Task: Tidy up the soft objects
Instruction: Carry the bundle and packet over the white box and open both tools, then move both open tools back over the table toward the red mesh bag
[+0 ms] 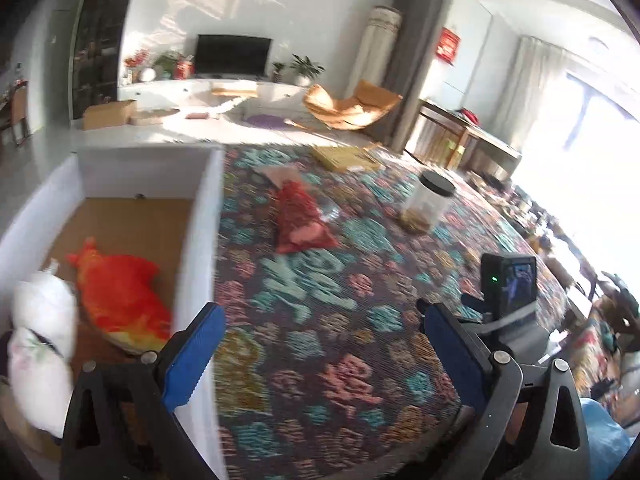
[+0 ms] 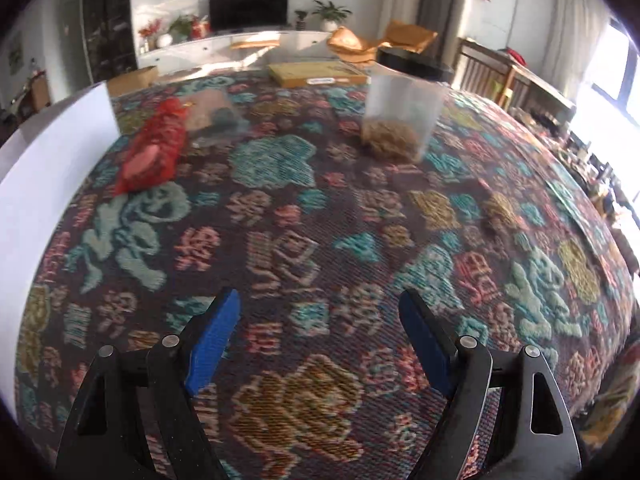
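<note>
Blue-padded fingers stand wide apart on both tools: the left gripper point(image 1: 320, 344) hangs over the white box's point(image 1: 200, 240) near wall, the right gripper point(image 2: 320, 344) over the patterned cloth point(image 2: 288, 240), neither holding anything. Inside the box lie an orange plush point(image 1: 120, 300) and a white soft bundle point(image 1: 40, 340), touching. Farther out, a red mesh pouch point(image 1: 300, 220) rests on the cloth, apart from a black-lidded jar point(image 2: 404, 116). Judged from this, fetching is in hand; next calls for reaching out and closing on the pouch.
</note>
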`<state>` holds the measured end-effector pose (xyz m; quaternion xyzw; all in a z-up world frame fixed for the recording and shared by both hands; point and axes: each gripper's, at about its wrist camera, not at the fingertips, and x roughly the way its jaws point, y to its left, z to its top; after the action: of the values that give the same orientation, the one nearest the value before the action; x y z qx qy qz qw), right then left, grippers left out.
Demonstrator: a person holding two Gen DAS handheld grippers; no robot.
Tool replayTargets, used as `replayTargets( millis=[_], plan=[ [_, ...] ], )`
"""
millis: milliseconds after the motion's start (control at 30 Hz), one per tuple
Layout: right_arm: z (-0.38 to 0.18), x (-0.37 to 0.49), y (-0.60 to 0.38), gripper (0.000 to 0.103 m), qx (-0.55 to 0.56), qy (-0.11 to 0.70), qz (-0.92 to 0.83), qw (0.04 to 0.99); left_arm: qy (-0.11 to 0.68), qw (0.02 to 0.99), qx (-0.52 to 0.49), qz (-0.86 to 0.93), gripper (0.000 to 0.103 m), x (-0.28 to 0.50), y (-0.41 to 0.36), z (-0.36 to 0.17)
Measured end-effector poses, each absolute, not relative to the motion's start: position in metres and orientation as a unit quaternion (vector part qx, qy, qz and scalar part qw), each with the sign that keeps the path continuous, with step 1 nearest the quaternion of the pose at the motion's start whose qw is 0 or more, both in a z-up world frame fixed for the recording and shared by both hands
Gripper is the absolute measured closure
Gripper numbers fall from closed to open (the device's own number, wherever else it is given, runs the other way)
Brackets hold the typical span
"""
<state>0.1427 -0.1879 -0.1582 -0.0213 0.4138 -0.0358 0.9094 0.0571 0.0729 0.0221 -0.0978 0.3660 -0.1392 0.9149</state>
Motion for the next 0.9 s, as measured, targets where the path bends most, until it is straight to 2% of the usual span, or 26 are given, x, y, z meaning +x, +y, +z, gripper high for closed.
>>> replayTargets(
  millis=[100,367,500,667,900],
  plan=[
    [-0.158,0.147,-0.214,0.019,0.051,0.43,-0.037,0.9,0.414,0.892,-0.079,-0.163,0.004,0.076,0.02,-0.017],
    [-0.162,0.152,-0.205,0.018,0.002,0.437,-0.068,0.897,0.443,0.893,-0.038,-0.071,0.004,0.132,0.015,-0.087],
    [-0.164,0.153,-0.22,0.012,0.042,0.442,-0.063,0.894,0.455,0.889,-0.008,-0.048,0.004,0.154,0.018,-0.106],
    [-0.165,0.15,-0.212,0.011,0.034,0.439,-0.068,0.895,0.455,0.889,0.02,-0.044,0.0,0.155,0.01,-0.111],
    [-0.166,0.15,-0.211,0.01,0.033,0.439,-0.068,0.895,0.455,0.889,0.016,-0.045,0.0,0.156,0.012,-0.111]
  ],
)
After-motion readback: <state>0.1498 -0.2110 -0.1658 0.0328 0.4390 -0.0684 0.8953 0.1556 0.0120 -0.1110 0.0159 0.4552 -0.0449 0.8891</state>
